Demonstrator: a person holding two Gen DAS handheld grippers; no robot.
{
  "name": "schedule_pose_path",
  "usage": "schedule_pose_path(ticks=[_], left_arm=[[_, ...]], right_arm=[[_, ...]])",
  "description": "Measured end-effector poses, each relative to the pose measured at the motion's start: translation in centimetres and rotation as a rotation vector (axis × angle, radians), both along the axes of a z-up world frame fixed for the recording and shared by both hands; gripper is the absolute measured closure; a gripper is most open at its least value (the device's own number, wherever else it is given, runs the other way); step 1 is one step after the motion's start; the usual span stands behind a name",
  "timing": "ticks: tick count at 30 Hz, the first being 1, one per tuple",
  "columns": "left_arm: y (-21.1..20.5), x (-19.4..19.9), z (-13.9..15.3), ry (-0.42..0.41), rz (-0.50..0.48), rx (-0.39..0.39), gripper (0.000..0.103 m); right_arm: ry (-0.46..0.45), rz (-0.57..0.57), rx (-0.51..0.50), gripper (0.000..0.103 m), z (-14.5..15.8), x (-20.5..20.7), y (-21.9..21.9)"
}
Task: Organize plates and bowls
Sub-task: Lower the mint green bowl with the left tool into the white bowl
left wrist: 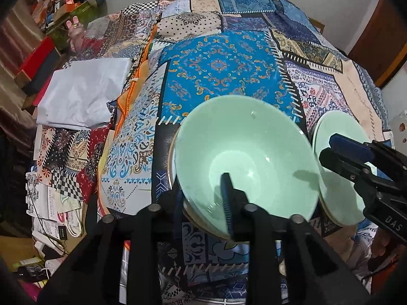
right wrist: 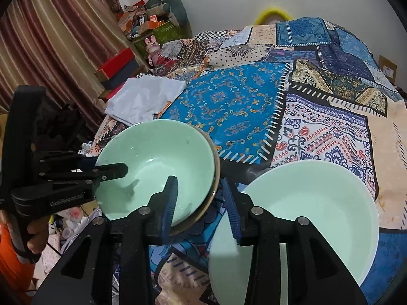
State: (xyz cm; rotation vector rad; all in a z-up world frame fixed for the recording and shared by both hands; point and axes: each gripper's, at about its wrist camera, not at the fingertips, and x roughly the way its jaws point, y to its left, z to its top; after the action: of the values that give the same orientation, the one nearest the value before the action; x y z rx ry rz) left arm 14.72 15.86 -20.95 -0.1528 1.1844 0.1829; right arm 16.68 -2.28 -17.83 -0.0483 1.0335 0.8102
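Note:
A mint green bowl (left wrist: 244, 157) sits tilted on another dish with a brownish rim (left wrist: 178, 190) on the patchwork cloth. My left gripper (left wrist: 203, 203) is shut on the bowl's near rim, one finger inside the bowl. It shows from the side in the right wrist view (right wrist: 112, 170), clamped on the same bowl (right wrist: 152, 162). A stack of mint green plates (right wrist: 318, 203) lies to the right; it also shows in the left wrist view (left wrist: 335, 185). My right gripper (right wrist: 201, 208) is open, between the bowl and the plates, one finger over the plate rim.
A patchwork tablecloth (right wrist: 254, 101) covers the table. A folded white cloth (left wrist: 84, 94) lies at the left. Boxes and clutter (right wrist: 152, 25) stand by the curtain at the far left. Papers and cables (left wrist: 51, 216) lie below the table's left edge.

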Motion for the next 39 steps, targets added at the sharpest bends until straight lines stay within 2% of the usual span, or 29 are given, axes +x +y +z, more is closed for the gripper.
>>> schedule_pose_path(ticks=[2, 4, 7, 12, 16, 21, 30, 36, 39], left_arm=[[0.2, -0.5, 0.7, -0.032, 0.007, 0.005, 0.057], [0.2, -1.0, 1.7, -0.079, 0.0, 0.022, 0.054], [0.5, -1.5, 2.4, -0.106, 0.0, 0.025, 0.047], [1.5, -1.9, 1.0, -0.077, 0.017, 0.007, 0.047], [2.5, -2.1, -1.1, -0.032, 0.039, -0.051, 0.046], [2.7, -2.3, -2.5, -0.044, 0.035, -0.095, 0.046], [4.2, -2.0, -5.6, -0.009, 0.077, -0.205, 0.043], [4.4, -1.9, -5.9, -0.031, 0.08, -0.214, 0.044], [4.3, -1.6, -5.9, -0.037, 0.076, -0.204, 0.049]], right_arm=[[0.004, -0.001, 0.002, 0.066, -0.1, 0.1, -0.2], [0.008, -0.001, 0.003, 0.064, -0.2, 0.1, -0.2], [0.014, -0.001, 0.001, 0.06, -0.3, 0.1, -0.2], [0.021, 0.005, -0.011, 0.058, -0.7, 0.0, 0.3], [0.032, 0.02, -0.032, 0.058, -1.4, 0.1, 1.1], [0.051, 0.035, -0.055, 0.058, -2.5, 0.3, 2.1], [0.085, 0.072, -0.079, 0.058, -4.1, 0.3, 4.1], [0.093, 0.068, -0.084, 0.057, -4.8, 0.6, 5.0], [0.091, 0.065, -0.084, 0.057, -4.8, 0.7, 5.2]])
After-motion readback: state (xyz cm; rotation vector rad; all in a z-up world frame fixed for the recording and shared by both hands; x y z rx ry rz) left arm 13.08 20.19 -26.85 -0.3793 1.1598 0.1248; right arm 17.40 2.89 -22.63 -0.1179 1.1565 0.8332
